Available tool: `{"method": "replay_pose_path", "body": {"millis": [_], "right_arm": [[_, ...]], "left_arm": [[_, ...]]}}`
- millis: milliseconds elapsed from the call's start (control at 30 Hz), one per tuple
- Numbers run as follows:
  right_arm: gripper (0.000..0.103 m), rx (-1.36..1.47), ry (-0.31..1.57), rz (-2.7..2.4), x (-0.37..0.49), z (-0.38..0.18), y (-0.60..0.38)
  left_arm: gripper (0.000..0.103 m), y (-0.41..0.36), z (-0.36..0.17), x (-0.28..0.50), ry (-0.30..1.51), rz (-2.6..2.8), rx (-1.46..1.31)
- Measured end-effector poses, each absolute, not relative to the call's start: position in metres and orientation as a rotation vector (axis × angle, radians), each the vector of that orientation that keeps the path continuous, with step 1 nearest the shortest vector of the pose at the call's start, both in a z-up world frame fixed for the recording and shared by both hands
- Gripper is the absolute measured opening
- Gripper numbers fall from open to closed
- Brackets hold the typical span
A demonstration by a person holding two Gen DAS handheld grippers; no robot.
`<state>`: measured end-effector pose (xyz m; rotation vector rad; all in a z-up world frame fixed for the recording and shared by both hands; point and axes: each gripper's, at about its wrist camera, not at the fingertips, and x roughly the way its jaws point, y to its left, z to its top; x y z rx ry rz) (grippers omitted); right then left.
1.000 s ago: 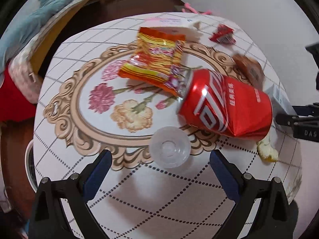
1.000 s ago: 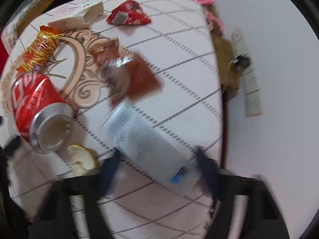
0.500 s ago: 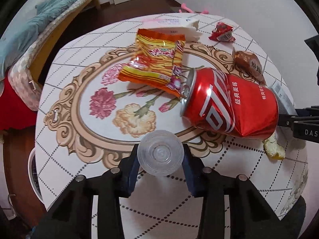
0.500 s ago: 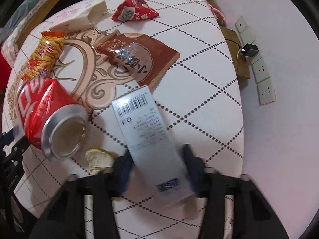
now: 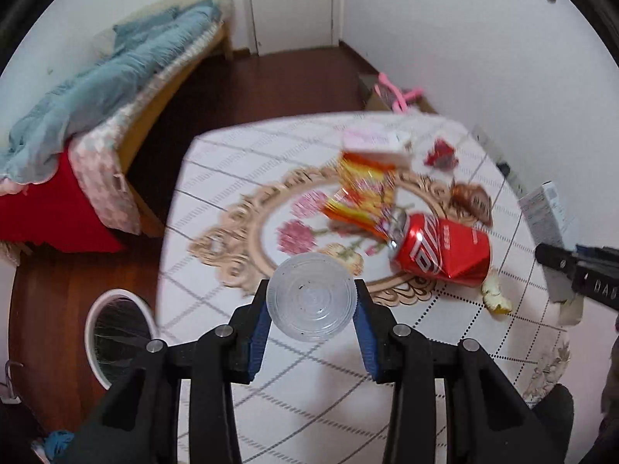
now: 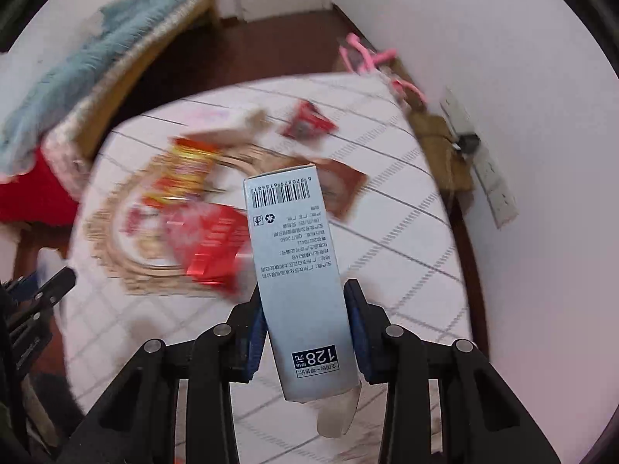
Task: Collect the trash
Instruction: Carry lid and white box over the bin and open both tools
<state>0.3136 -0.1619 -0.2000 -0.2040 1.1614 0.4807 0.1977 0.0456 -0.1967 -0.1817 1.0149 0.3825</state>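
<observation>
My left gripper (image 5: 311,315) is shut on a clear plastic cup (image 5: 310,295), held above the round table (image 5: 216,201). My right gripper (image 6: 305,321) is shut on a long grey carton (image 6: 298,270) with a barcode, also lifted off the table; it shows at the right edge of the left wrist view (image 5: 541,212). On the table lie a red soda can (image 5: 441,249) on its side, an orange snack bag (image 5: 363,193), a brown wrapper (image 5: 470,197), a small red wrapper (image 5: 441,156), a white box (image 5: 377,147) and a piece of peel (image 5: 495,297).
A white-rimmed bin (image 5: 116,328) stands on the wooden floor left of the table. A bed with blue bedding (image 5: 96,92) is at the far left. A white wall (image 5: 503,58) runs along the table's right side, with a power strip (image 6: 487,170).
Both grippers closed on their items, the left on the cup and the right on the carton, and lifted them well above the table. The views pulled back and tilted up.
</observation>
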Motion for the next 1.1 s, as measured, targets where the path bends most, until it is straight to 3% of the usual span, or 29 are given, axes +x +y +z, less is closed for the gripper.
{"method": "replay_pose_path", "body": {"millis": [233,500,1100], "right_arm": [[0.039,-0.141,1.14,0.712,0.253,-0.167,-0.07],[0.039,-0.188,1.185,0.917,0.169,-0.18,0.069],[0.039,-0.424,1.474,0.983,0.089,-0.368,0.31]], "left_arm": [[0.036,0.108,-0.142,0.138,0.918,0.486,-0.195],[0.036,0.195,-0.136,0.062,0.897,0.65,-0.248],[0.036,0.377,-0.294,-0.043,1.108,0.878,-0.526]]}}
